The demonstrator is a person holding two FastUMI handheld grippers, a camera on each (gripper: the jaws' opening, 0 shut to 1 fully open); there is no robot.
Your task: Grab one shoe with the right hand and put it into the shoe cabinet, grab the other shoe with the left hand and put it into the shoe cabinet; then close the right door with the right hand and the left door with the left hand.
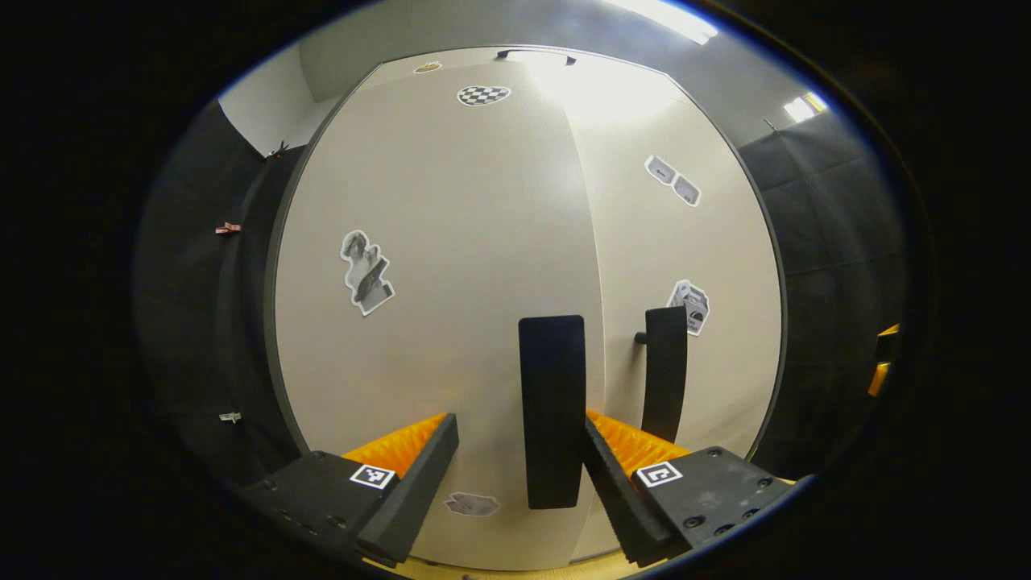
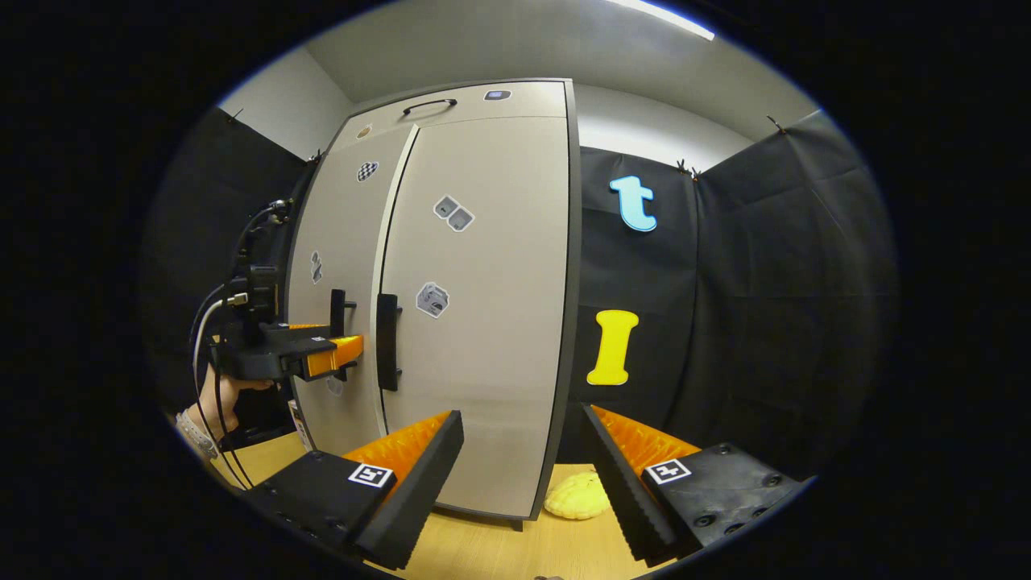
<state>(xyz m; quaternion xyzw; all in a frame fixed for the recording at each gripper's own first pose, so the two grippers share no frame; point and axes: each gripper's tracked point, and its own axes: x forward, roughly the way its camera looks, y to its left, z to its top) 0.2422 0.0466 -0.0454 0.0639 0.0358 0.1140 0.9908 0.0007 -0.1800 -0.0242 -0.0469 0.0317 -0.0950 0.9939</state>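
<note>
In the left gripper view, the left tool (image 1: 515, 483) faces the shoe cabinet (image 1: 451, 266) at close range, its fingers spread apart with nothing between them but the door front. The left door (image 1: 435, 322) spans the view to the left of and straight ahead of the tool, and its dark vertical handle (image 1: 552, 411) stands just ahead of the gap, closer to the tool's right finger (image 1: 620, 491); whether that finger touches the handle cannot be told. Further right, past the seam, lies the right door (image 1: 709, 242) with its own handle (image 1: 664, 370). Both doors look flush and closed, and stickers dot their fronts.

In the right gripper view, a hand (image 2: 221, 395) at far left holds the left tool (image 2: 342, 354) level, its tips pointing at the left door's handle (image 2: 337, 310). The cabinet (image 2: 475, 322) stands upright ahead of and left of the right tool (image 2: 523, 483), resting on the wooden bench (image 2: 499, 548). The right door's handle (image 2: 388, 342) sits well ahead of the right tool and to its left. The right tool hovers back from the cabinet, its fingers wide apart and empty. A yellow lumpy object (image 2: 578, 495) lies on the bench just beyond the gap, by the cabinet's lower right corner.
</note>
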